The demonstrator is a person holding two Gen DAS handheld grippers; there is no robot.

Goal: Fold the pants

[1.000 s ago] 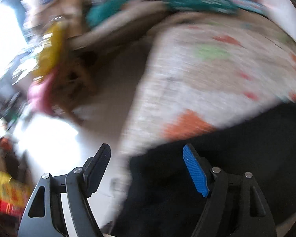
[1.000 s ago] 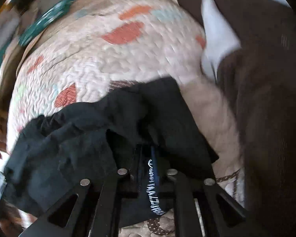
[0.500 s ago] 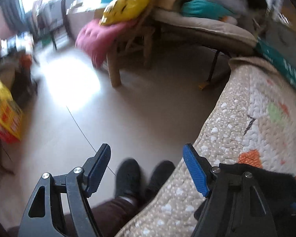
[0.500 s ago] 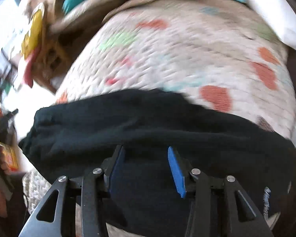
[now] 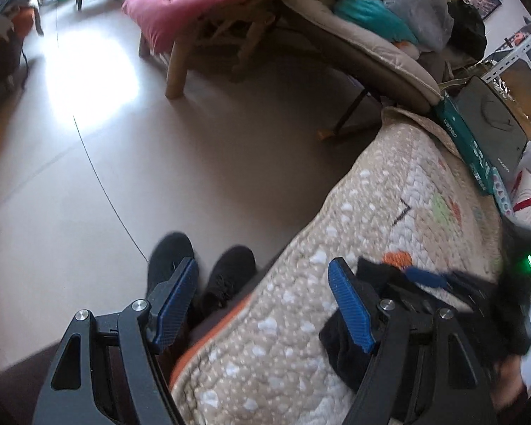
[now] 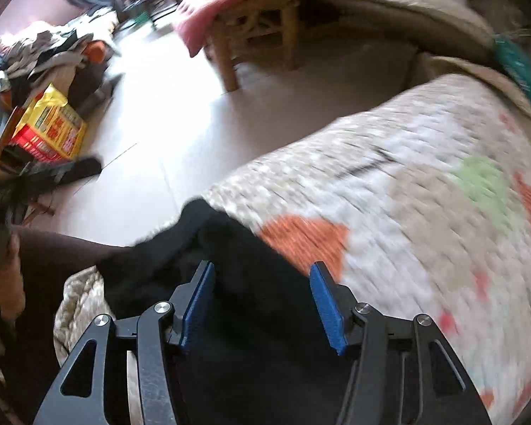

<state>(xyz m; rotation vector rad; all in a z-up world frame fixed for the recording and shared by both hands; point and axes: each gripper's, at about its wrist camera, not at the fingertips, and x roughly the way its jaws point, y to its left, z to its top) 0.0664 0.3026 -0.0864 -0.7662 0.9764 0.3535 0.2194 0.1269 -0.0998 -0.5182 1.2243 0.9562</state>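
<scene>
The black pants (image 6: 251,290) lie bunched on a quilted bedspread (image 6: 424,212) with coloured patches, near its left edge. My right gripper (image 6: 262,301) is open just above the pants, its blue pads either side of the cloth. In the left wrist view the pants (image 5: 340,336) show at the lower right. My left gripper (image 5: 262,304) is open and empty, over the edge of the bedspread (image 5: 371,212), to the left of the pants. The right gripper (image 5: 478,301) shows blurred over the pants there.
The person's black shoes (image 5: 201,272) stand on the pale floor (image 5: 124,177) beside the bed. A wooden chair with a pink cushion (image 5: 173,7) and piled bags stands beyond. A yellow and red box (image 6: 49,131) and a clothes pile lie on the floor at left.
My right gripper let go of the pants and opened, then swung left over them. My left gripper swung left off the pants to the bed's edge and stayed open.
</scene>
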